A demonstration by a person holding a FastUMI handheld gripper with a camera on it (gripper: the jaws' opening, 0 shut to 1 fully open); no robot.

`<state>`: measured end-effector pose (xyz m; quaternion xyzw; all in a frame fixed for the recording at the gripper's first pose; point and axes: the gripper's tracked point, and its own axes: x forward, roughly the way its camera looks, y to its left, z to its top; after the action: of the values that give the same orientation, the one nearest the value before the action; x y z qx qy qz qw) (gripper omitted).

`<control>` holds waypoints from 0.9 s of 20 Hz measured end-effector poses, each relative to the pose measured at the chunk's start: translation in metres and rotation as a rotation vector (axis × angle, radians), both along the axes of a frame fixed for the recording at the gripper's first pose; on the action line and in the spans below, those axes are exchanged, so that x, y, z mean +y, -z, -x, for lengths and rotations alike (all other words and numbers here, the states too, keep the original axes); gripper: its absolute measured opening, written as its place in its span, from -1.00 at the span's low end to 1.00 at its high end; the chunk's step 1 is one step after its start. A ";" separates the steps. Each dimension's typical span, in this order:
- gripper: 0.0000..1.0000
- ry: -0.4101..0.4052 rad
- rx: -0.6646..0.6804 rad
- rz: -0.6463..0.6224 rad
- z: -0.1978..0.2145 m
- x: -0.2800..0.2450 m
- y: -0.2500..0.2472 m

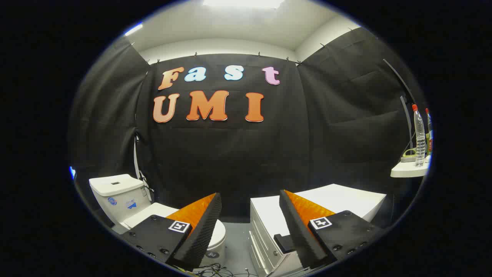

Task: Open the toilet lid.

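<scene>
A white toilet [127, 204] stands to the left below me, its tank [117, 192] against the black wall. The lid [157, 212] lies down flat on the bowl, partly hidden behind my left finger [200, 227]. My gripper [250, 198] hangs open above the floor, well clear of the toilet, with nothing between its fingers. The right finger [298, 223] overlaps the white cabinet.
A white drawer cabinet [346, 202] stands right of the toilet. A narrow strip of grey floor [236, 240] runs between them, with loose cables [215, 269] near me. A shelf [407, 169] at the far right carries a clear bottle [419, 136].
</scene>
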<state>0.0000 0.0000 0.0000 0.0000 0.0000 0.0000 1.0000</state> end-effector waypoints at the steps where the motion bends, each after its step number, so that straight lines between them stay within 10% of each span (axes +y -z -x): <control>1: 0.95 0.000 -0.002 0.002 0.001 -0.001 -0.001; 18: 0.95 0.004 -0.002 -0.023 0.002 -0.003 -0.004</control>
<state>-0.0022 -0.0029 0.0036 0.0115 -0.0011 -0.0018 0.9999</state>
